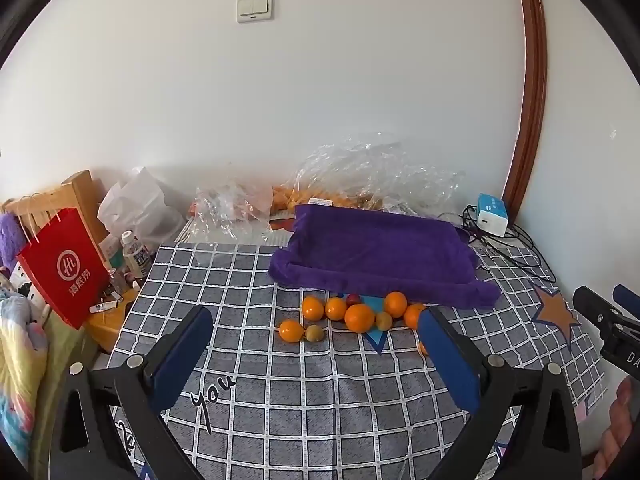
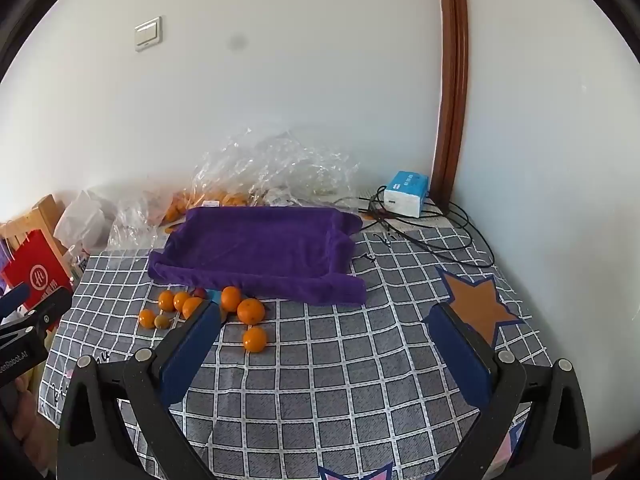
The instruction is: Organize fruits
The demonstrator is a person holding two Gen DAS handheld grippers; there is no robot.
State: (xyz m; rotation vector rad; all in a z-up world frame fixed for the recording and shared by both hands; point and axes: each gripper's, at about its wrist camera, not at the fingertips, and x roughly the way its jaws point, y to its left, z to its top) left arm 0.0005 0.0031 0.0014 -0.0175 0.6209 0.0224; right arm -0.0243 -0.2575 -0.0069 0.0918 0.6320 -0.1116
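Several oranges [image 1: 359, 317] [image 2: 251, 311] lie in a cluster on the grey checked tablecloth [image 1: 304, 392] [image 2: 320, 376], with a small red fruit [image 1: 353, 299] [image 2: 199, 292] and yellowish ones [image 1: 315, 333] [image 2: 162, 321] among them. One orange [image 2: 255, 339] sits apart, nearer to me. Just behind the cluster lies a purple towel [image 1: 380, 256] [image 2: 260, 248] shaped like a shallow tray. My left gripper [image 1: 316, 322] hovers open above the cloth, short of the fruit. My right gripper [image 2: 324, 314] is open too, to the right of the cluster. Nothing is between either pair of fingers.
Crumpled clear plastic bags [image 1: 372, 172] [image 2: 272, 168] with more oranges lie against the wall. A blue-white box [image 1: 491, 214] [image 2: 404, 194] with black cables [image 2: 432, 236] sits at the back right. A red paper bag [image 1: 64, 268], a bottle [image 1: 134, 254] and clutter stand off the left edge.
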